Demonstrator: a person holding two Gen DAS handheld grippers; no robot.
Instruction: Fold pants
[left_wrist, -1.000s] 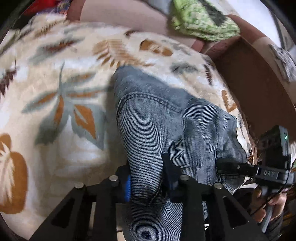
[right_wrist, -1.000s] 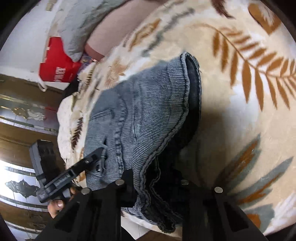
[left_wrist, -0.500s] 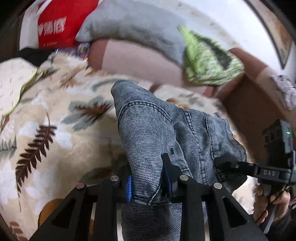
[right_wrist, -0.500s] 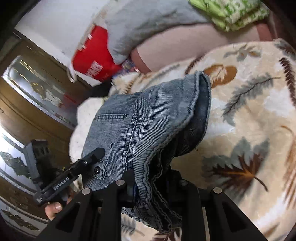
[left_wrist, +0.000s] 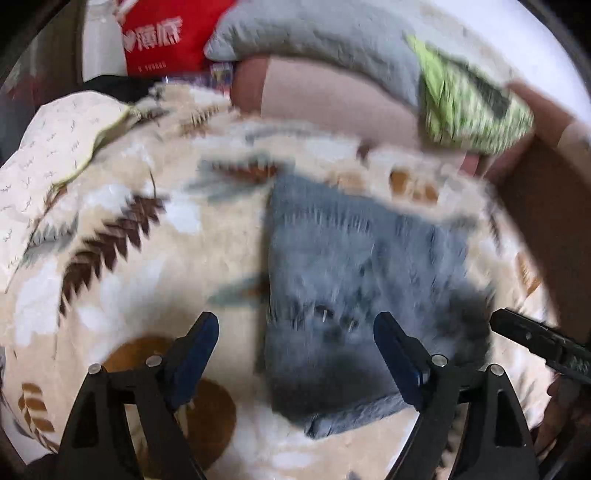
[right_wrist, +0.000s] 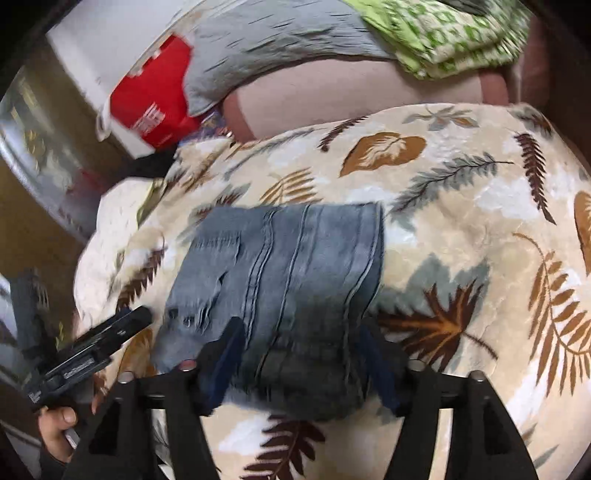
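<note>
the left wrist view is showing a white patterned cloth (left_wrist: 55, 147) at the far left that the right wrist view is barely showing. the left hand-held gripper (left_wrist: 295, 354) is hanging over the leaf blanket (left_wrist: 155, 258), its jaws have just been opening wide, and it is holding nothing. the folded pants (left_wrist: 351, 295) are lying flat on the blanket, partly between its fingers but not pinched. at the right edge, the right hand-held gripper (right_wrist: 301, 354) is showing only as a black tip in this view.

the right wrist view is showing a hand (right_wrist: 55, 424) gripping the left tool's handle at the far left. a red bag (right_wrist: 155, 99), a grey pillow (right_wrist: 266, 48) and a green cloth (right_wrist: 443, 33) are sitting behind the blanket. the right one's jaws have just been opening too, they are gripping nothing, and the near edge of the pants is lying between them, partly hidden by the fingers.
</note>
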